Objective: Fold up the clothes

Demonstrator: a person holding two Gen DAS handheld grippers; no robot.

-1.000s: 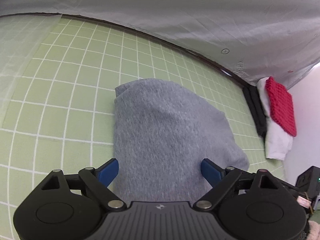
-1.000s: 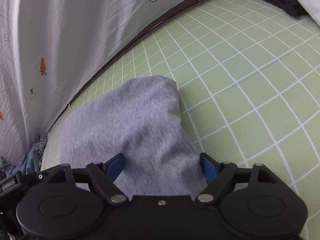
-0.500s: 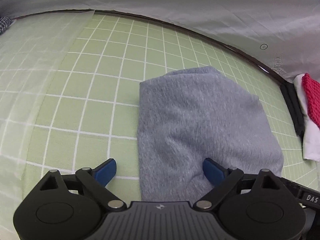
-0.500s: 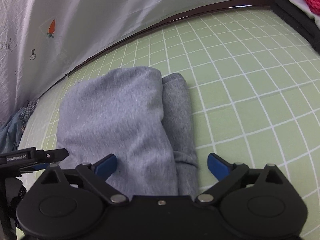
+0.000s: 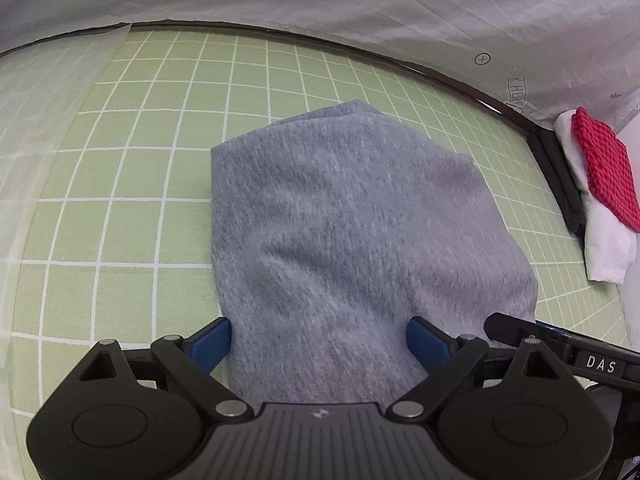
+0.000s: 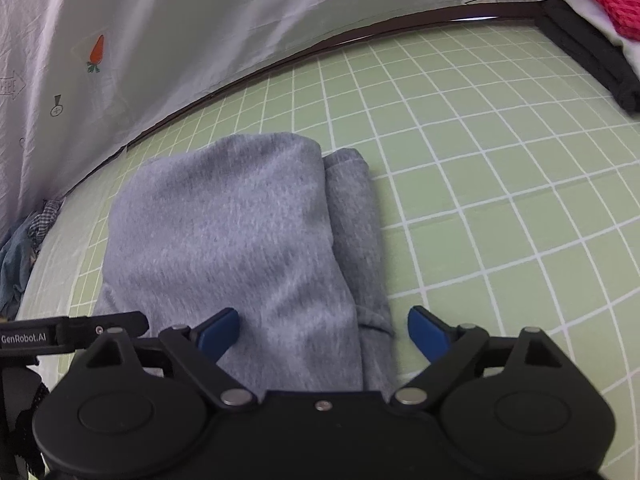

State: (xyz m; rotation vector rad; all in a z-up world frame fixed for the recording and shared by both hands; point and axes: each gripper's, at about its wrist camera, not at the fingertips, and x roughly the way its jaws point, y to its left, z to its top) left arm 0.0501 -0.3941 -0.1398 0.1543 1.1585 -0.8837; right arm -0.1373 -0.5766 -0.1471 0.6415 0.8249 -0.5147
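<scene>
Two grippers hang over a green mat (image 5: 120, 184) ruled in white squares, its far edge meeting a dark rim and a wrinkled white sheet (image 6: 168, 32) printed with carrots and crosshair marks. At about two o'clock in the left wrist view a stack lies at the mat's edge: a red knit piece (image 5: 604, 172) on white cloth (image 5: 608, 248) over something black. At nine o'clock in the right wrist view sits a heap of blue and checked clothes (image 6: 24, 244). The folded grey garment (image 5: 352, 232) lies mid-mat, its long axis running from six toward twelve o'clock, a narrower folded strip along its right side. The left gripper (image 5: 320, 340) tilts steeply down, jaws spread wide, straddling the garment's near end without pinching it. The right gripper (image 6: 324, 330), equally tilted, is closing, cloth between its jaws but not clamped.
</scene>
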